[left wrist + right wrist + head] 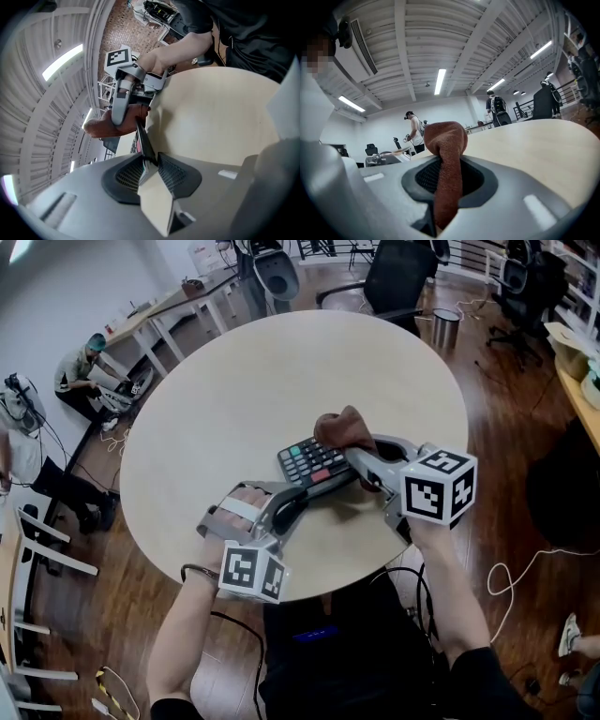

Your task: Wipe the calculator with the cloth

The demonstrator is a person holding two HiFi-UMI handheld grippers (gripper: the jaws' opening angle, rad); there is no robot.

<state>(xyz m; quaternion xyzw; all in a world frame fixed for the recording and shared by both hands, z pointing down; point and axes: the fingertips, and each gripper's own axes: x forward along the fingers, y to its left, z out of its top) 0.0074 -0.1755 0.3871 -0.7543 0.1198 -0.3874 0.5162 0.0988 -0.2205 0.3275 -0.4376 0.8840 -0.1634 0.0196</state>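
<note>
Between the left tool's point(149, 166) ribbed black pads stands the calculator point(143, 140), seen edge-on as a thin dark slab. The pads are pressed on its two flat faces, jaws part-way apart by just that thickness. In the head view this left tool point(311, 491) comes in from 7 o'clock and pinches the calculator's point(314, 465) near edge.

The right tool point(447, 187) is clamped on the cloth point(447, 140), a rust-brown, nubbly terry strip. It runs up between the mesh-textured pads and ends in a rounded bunch beyond them. From above, the right tool point(361, 460) enters from 4 o'clock, and the cloth point(342, 427) sits bunched on the calculator's far end, at about 1 o'clock from the keys.

The calculator is a flat black rectangle with rows of dark keys, some teal ones and a red one, key face up. What shows of it runs from the left tool's tips at 7 o'clock toward the cloth at 1 o'clock. Its far end is covered, so I cannot fix its full length.

It lies just off the middle of the round worktop point(234, 399), which is pale, smooth and faintly wood-grained. Whether it touches that surface I cannot tell.
</note>
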